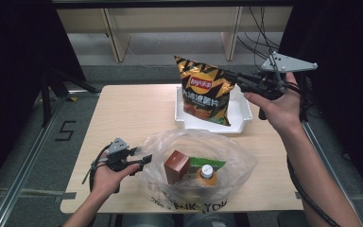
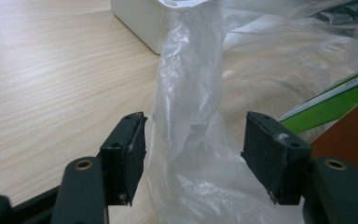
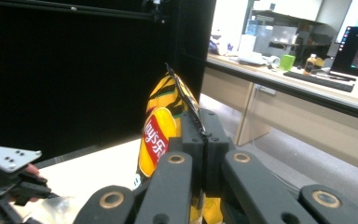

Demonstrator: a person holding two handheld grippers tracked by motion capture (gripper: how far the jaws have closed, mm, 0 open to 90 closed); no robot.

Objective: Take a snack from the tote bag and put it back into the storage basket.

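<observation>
Your right gripper (image 1: 238, 78) jaws clamp the chips (image 1: 205, 90) above the tray (image 1: 242, 116); bag (image 1: 198, 165) holds box (image 1: 176, 165), bottle (image 1: 207, 174); left gripper (image 1: 144, 160) jaws open astride its rim.

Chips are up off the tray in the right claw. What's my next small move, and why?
Probably carry the chip bag toward you over the plastic bag mouth. The right claw pinches its edge above the white tray; the left claw stands open around the plastic, not gripping, so close it first.

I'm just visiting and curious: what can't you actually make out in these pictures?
- Chip bag: lower part, right gripper view, behind the hand-held gripper.
- Bottle: label too small, high view, inside plastic bag.
- Brown box: cut by the edge, left gripper view.
</observation>
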